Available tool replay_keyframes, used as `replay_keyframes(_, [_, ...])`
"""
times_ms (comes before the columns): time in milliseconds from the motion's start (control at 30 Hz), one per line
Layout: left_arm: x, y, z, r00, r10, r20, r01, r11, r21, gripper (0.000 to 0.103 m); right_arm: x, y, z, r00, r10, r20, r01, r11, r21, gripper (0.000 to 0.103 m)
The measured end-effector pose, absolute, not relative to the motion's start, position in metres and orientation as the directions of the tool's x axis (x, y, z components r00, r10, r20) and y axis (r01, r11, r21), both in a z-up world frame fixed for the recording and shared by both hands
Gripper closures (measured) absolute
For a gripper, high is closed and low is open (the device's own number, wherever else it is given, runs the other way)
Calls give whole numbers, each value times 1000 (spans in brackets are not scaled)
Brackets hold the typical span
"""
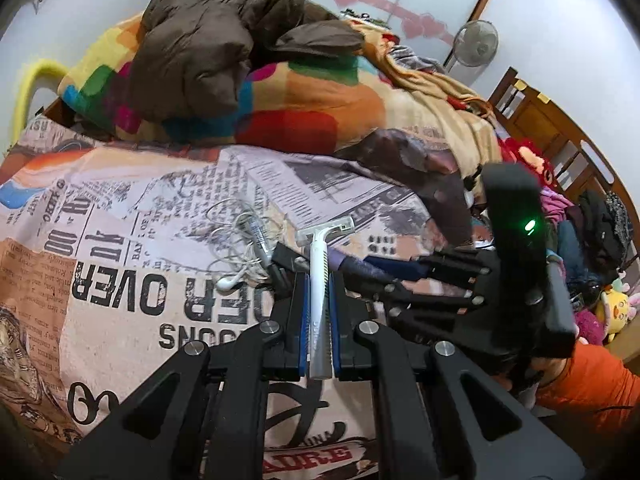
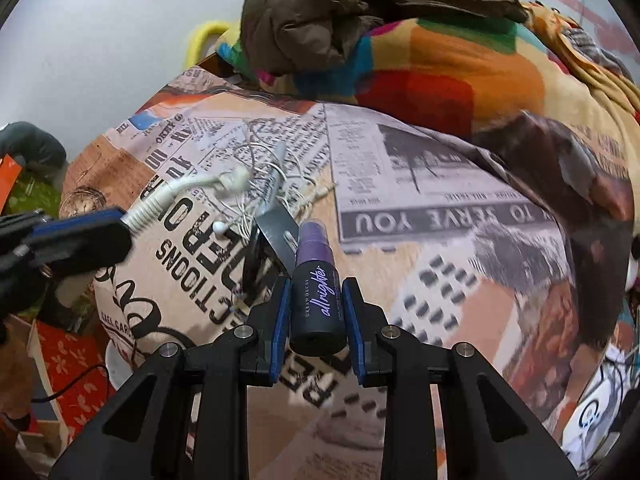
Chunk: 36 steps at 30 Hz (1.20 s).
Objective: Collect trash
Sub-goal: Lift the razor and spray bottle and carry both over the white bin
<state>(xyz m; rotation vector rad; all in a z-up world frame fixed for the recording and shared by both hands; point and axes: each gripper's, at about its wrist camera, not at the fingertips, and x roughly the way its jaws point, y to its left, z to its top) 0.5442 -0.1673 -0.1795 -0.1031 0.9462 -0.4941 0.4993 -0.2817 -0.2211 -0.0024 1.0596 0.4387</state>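
My left gripper [image 1: 319, 280] is shut on the handle of a white disposable razor [image 1: 320, 248], whose head points away over the bed. In the right wrist view the same razor [image 2: 176, 196] sticks out of the left gripper [image 2: 120, 226]. My right gripper [image 2: 317, 286] is shut on a dark spray bottle with a purple top [image 2: 318, 300], lifted off the bedspread. It also shows in the left wrist view as the right gripper [image 1: 372, 272], beside the razor. A tangle of white earphones [image 1: 240, 240] and a flat dark card [image 2: 276, 236] lie on the bedspread just beyond both grippers.
The newspaper-print bedspread [image 1: 140, 220] covers the bed. Behind it lie a colourful blanket [image 1: 304, 96] and a brown jacket [image 1: 208, 36]. At the right are a wooden headboard [image 1: 560, 136], piled clothes, plush toys [image 1: 612, 304], a fan [image 1: 478, 42] and an orange sleeve [image 1: 592, 388].
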Motion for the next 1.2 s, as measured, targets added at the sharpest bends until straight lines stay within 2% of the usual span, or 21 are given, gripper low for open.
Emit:
replay_keyframes(200, [532, -160, -159, 524, -421, -740, 340, 900, -271, 95, 487, -294, -205, 448, 335, -829, -318, 926, 202, 79])
replay_keyframes(567, [486, -99, -117, 618, -289, -731, 230, 956, -183, 95, 451, -272, -130, 540, 380, -751, -366, 910, 197, 79])
replay_keyframes(933, [401, -5, -62, 731, -160, -663, 82, 986, -147, 95, 390, -186, -61, 569, 503, -650, -528, 830, 179, 79])
replay_keyframes(1200, [333, 67, -46, 767, -54, -639, -33, 992, -124, 95, 350, -114, -45, 526, 581, -621, -629, 757, 177, 79])
